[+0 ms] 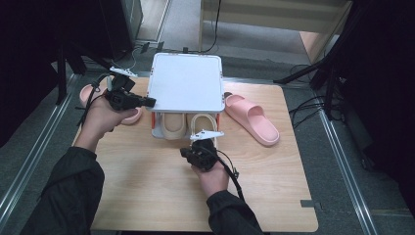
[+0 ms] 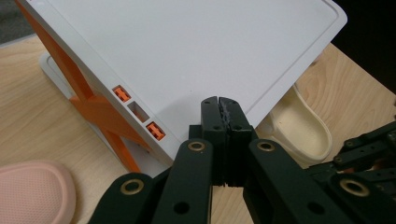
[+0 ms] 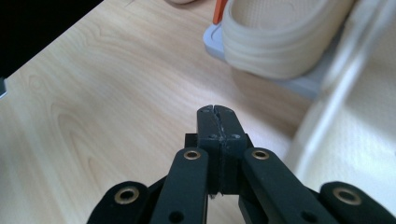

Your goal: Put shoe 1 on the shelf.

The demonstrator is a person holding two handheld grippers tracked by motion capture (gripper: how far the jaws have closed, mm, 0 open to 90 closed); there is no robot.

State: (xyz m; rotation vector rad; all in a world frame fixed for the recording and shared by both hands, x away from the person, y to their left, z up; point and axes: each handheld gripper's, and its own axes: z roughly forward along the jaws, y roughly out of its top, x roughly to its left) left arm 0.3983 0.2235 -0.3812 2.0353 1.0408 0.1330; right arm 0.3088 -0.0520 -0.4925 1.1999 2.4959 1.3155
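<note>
While both tools (image 1: 147, 102) (image 1: 188, 152) sit closed and empty: two pink slippers (image 1: 252, 119), two beige slippers (image 1: 173, 126), one rack (image 1: 186, 81).

The high view looks forward and down from above the person's edge of the wooden table (image 1: 147, 186), taking in the whole top, with the white shoe rack (image 1: 186, 83) toward 12 o'clock. The left gripper view rides close behind the left gripper (image 2: 220, 103), facing the rack's white top (image 2: 196, 51) from very near, the cream slipper (image 2: 301, 133) at 3 o'clock. The right gripper view sits low over the tabletop behind the right gripper (image 3: 216, 111), facing the same cream slipper (image 3: 280, 37) at 1 o'clock. All three views share the rack and that slipper.
</note>
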